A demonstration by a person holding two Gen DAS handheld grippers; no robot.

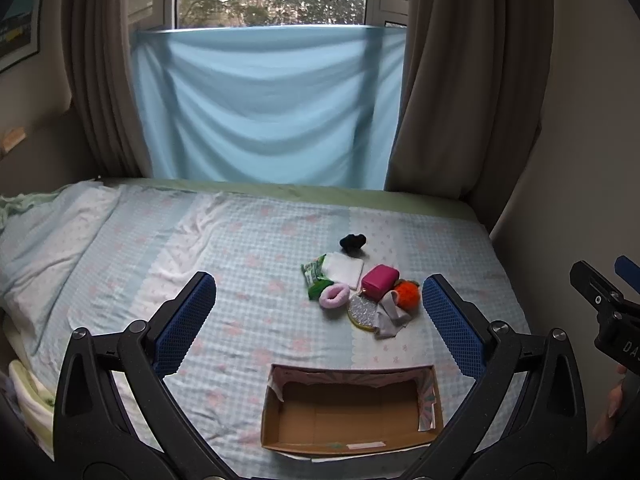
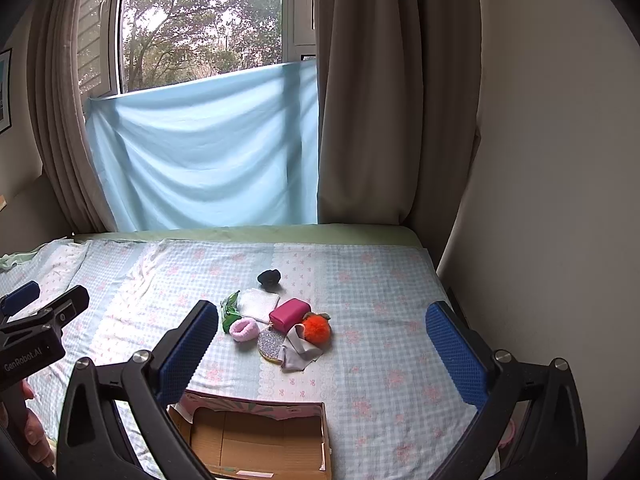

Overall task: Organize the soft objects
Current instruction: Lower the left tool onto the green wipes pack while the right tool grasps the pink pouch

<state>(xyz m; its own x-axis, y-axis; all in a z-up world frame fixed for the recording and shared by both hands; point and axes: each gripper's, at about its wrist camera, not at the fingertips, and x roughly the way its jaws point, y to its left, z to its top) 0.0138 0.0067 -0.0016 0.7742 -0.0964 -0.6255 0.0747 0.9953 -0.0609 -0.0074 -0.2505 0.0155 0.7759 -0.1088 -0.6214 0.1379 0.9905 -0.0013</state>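
Observation:
A pile of soft things lies on the bed: a pink scrunchie (image 1: 334, 295) (image 2: 243, 329), a magenta pouch (image 1: 380, 277) (image 2: 290, 312), an orange pompom (image 1: 407, 296) (image 2: 317, 329), a grey cloth (image 1: 392, 314) (image 2: 299, 348), a white folded cloth (image 1: 343, 269) (image 2: 258, 302), a green packet (image 1: 315, 278) (image 2: 229, 312), a glittery round pad (image 1: 361, 311) (image 2: 270, 345) and a black item (image 1: 353, 241) (image 2: 269, 277). An empty cardboard box (image 1: 352, 412) (image 2: 256, 438) stands nearer. My left gripper (image 1: 320, 312) and right gripper (image 2: 320, 344) are open, empty, held above the bed short of the pile.
The bed (image 1: 240, 240) has a checked blue sheet, rumpled at the left. A blue cloth (image 1: 264, 104) and brown curtains (image 1: 440, 80) hang at the window behind. A wall (image 2: 540, 160) borders the bed on the right.

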